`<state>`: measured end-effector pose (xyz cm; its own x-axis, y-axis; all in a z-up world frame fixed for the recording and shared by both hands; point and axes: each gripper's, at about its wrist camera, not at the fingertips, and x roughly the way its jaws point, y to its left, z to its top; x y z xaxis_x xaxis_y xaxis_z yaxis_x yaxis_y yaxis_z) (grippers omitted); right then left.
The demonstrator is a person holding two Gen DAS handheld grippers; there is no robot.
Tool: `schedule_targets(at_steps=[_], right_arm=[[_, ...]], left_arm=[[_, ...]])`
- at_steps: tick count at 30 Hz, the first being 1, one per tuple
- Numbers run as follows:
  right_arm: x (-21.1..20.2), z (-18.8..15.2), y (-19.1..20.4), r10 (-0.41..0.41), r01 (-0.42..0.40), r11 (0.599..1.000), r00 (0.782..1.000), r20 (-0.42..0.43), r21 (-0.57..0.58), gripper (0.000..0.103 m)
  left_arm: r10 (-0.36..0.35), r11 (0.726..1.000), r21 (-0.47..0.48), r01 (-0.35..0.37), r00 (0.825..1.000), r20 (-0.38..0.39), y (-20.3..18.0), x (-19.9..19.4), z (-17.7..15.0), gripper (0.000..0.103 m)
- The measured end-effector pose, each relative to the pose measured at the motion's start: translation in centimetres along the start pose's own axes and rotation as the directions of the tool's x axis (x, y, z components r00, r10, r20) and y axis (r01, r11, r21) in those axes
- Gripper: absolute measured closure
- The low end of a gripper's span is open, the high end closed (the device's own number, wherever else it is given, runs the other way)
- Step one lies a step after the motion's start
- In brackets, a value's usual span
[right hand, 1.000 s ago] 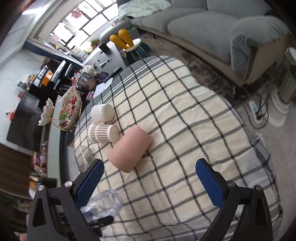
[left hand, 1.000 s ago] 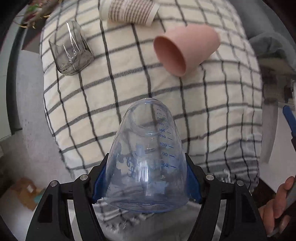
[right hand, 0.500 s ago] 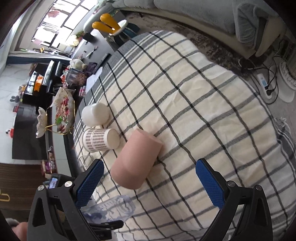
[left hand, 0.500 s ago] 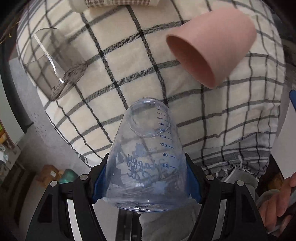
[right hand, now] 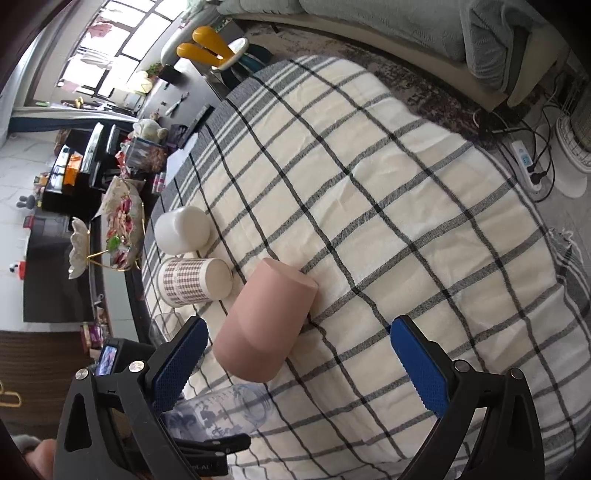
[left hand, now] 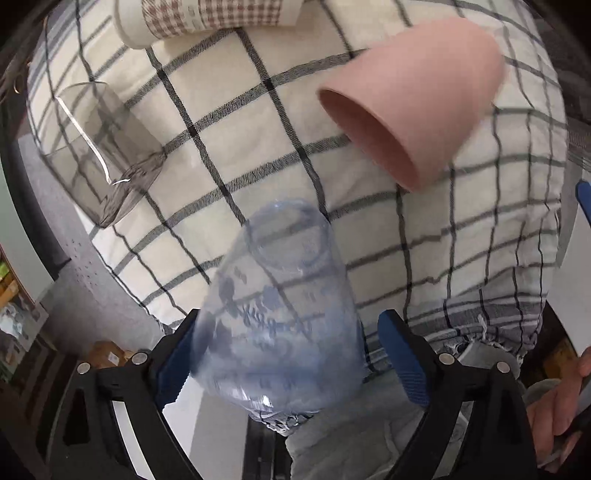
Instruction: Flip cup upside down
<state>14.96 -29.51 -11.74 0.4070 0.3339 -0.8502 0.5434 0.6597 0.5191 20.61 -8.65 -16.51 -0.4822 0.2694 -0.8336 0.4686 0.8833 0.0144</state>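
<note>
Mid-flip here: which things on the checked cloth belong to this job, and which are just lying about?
In the job:
- clear blue measuring cup, between the pads of the left tool
- right tool, open, holding nothing

Lying about:
- pink cup, on its side
- checked paper cup
- smoky glass
- white cup

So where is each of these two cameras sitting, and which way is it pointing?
Left wrist: rides on the left tongs, looking along them at the clear blue cup between their blue pads over the checked cloth; a hand shows at the right edge.
Right wrist: rides on the open right tongs, looking down over the table toward a sofa.
Both show the pink cup lying on its side, the clear blue cup and the checked cloth.
</note>
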Motion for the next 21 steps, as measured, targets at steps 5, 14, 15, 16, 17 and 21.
schedule_targets(at_steps=[5, 14, 15, 16, 17, 21], right_arm=[[-3.2, -1.3, 1.0, 0.01, -0.006, 0.998, 0.998, 0.069, -0.07, 0.003], [-8.3, -5.3, 3.1, 0.034, 0.043, 0.953, 0.969, 0.246, -0.301, 0.003], [-8.7, -5.7, 3.1, 0.038, 0.05, 0.945, 0.965, 0.258, -0.323, 0.003], [-9.0, -6.2, 3.4, 0.036, 0.065, 0.937, 0.96, 0.278, -0.345, 0.003], [-9.5, -6.8, 3.5, 0.036, 0.08, 0.927, 0.954, 0.299, -0.367, 0.003], [-11.3, -9.0, 4.2, 0.056, 0.126, 0.885, 0.927, 0.371, -0.448, 0.003]], left_arm=[[0.035, 0.999, -0.03, -0.031, 0.989, 0.14, 0.1, -2.2, -3.3, 0.004], [0.057, 0.986, -0.165, 0.038, 0.844, 0.534, 1.2, -3.8, -9.9, 0.004], [0.062, 0.983, -0.176, 0.047, 0.823, 0.565, 1.1, -3.9, -10.7, 0.004], [0.072, 0.98, -0.191, 0.056, 0.795, 0.602, 1.1, -3.8, -11.7, 0.004], [0.081, 0.977, -0.202, 0.061, 0.774, 0.628, 0.9, -3.5, -12.5, 0.004], [0.15, 0.963, -0.261, 0.072, 0.662, 0.734, 0.5, -3.5, -16.3, 0.004]])
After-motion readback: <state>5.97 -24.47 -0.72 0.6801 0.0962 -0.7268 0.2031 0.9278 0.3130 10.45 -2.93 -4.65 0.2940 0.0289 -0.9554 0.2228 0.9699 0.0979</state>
